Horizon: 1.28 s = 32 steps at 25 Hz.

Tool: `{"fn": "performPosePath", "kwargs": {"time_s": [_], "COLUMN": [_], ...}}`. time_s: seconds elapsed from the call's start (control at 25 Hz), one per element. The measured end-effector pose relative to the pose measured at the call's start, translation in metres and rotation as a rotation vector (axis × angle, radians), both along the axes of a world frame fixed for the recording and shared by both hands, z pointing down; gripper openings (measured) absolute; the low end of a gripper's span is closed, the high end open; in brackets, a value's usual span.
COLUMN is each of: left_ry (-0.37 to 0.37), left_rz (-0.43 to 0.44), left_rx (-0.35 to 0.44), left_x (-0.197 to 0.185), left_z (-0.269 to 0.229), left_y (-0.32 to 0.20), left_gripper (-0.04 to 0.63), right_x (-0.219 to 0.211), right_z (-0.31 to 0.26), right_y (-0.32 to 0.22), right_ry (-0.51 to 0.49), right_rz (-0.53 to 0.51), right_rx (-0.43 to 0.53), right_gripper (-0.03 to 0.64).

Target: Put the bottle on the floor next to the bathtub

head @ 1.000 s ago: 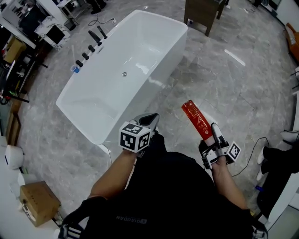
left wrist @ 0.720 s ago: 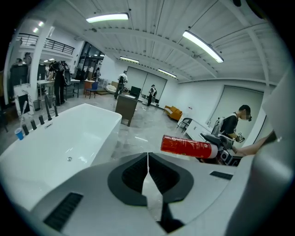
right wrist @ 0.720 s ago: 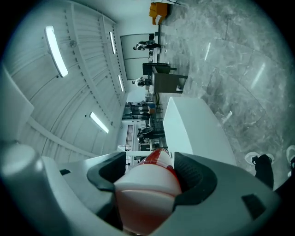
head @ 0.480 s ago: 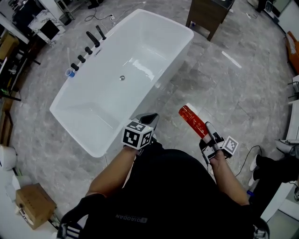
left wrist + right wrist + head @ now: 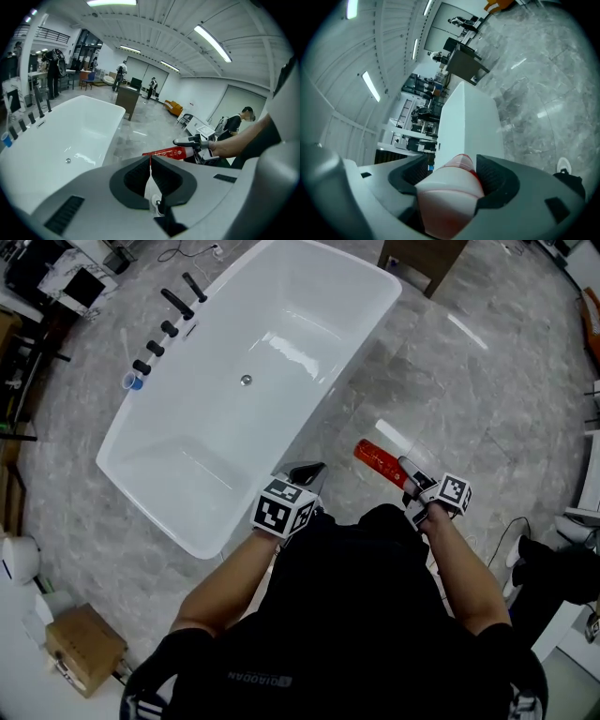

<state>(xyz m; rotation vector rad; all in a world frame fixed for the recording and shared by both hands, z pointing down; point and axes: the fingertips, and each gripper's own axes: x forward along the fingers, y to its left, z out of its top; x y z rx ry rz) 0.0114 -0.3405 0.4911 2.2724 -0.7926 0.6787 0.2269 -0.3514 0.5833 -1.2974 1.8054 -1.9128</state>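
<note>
Two tools near the bathtub (image 5: 216, 427): right tool (image 5: 409, 478) around red bottle (image 5: 377, 458), left tool (image 5: 306, 472) closed, empty.

The bottle (image 5: 380, 463) hangs over the floor (image 5: 487, 381) just right of the bathtub (image 5: 281, 315)

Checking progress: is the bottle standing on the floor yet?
No, the red bottle is clamped in the right gripper, held off the floor.
</note>
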Motion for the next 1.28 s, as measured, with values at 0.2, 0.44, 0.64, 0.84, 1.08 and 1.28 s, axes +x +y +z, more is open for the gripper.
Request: {"fn": "performPosePath", "kwargs": {"time_s": [0.2,0.44,0.64,0.84,1.08,1.28], "left_ry": [-0.004,-0.053,-0.065,-0.080,-0.077,-0.129], "left_rz": [-0.044,-0.154,-0.257,-0.305,-0.362,-0.342], "left_rx": [-0.032,-0.090,-0.188,-0.291,-0.356,-0.372], "left_x": [0.013,0.026,0.046,0.063,0.062,0.049], "left_z": [0.023,0.067,0.121,0.179,0.238,0.300], "left_y": [-0.020,-0.037,-0.036,-0.026,-0.033,-0.041], "left_gripper": [0.020,0.020,0.020,0.020,0.020,0.020], "right_x": [-0.006,-0.002,-0.002,-0.006,-0.030,-0.048], "right_z": [0.054,0.135,0.197,0.273,0.349,0.416], "right_y": [-0.040,-0.075,-0.098,-0.111,-0.112,-0.113], "right_ry": [0.096,0.283,0.400,0.507,0.703,0.953], "right_rz": [-0.131,-0.350,-0.587,-0.763,-1.102,-1.452], "right_rx": [-0.048,-0.149,-0.159,-0.170,-0.086,0.132], "right_gripper": [0.319,0.319,0.319,0.319,0.319,0.319]}}
